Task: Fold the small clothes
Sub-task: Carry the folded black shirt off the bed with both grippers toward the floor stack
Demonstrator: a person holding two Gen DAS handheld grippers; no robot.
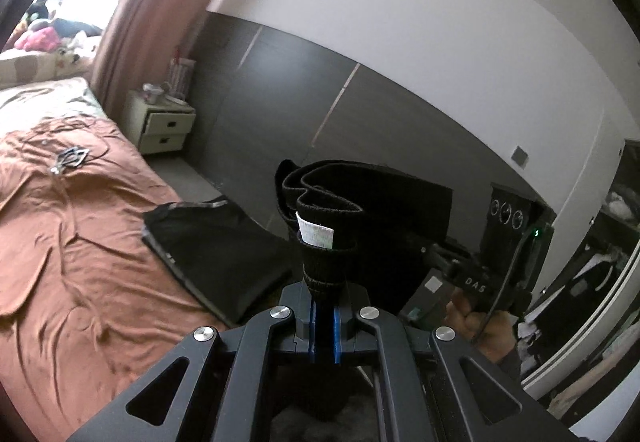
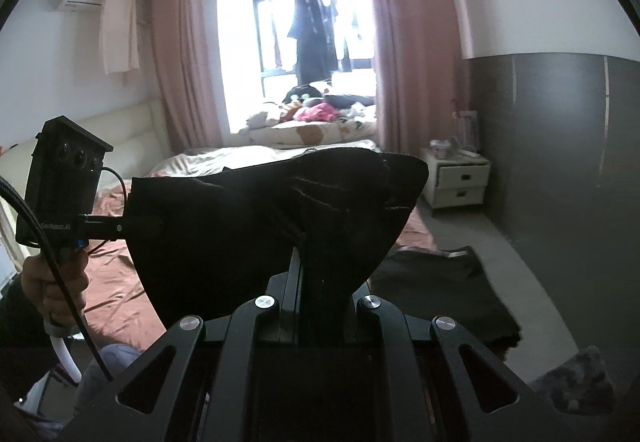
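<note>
A small black garment [image 1: 328,218] with an elastic waistband and a white label hangs in the air between both grippers. My left gripper [image 1: 325,292] is shut on its bunched waistband. My right gripper [image 2: 304,266] is shut on the other side of the same black garment [image 2: 272,210], which spreads wide in front of the lens. In the left wrist view the right gripper [image 1: 444,262] shows at the right. In the right wrist view the left gripper [image 2: 136,228] shows at the left, its tips hidden in the cloth. A folded black garment [image 1: 212,254] lies on the bed edge.
The bed has a rumpled orange-brown sheet [image 1: 72,242] with a small metal object and cord [image 1: 72,158]. A white nightstand [image 1: 164,126] stands by the grey panelled wall. Pink curtains [image 2: 416,54] frame a bright window. A grey fuzzy thing [image 2: 576,382] lies low at right.
</note>
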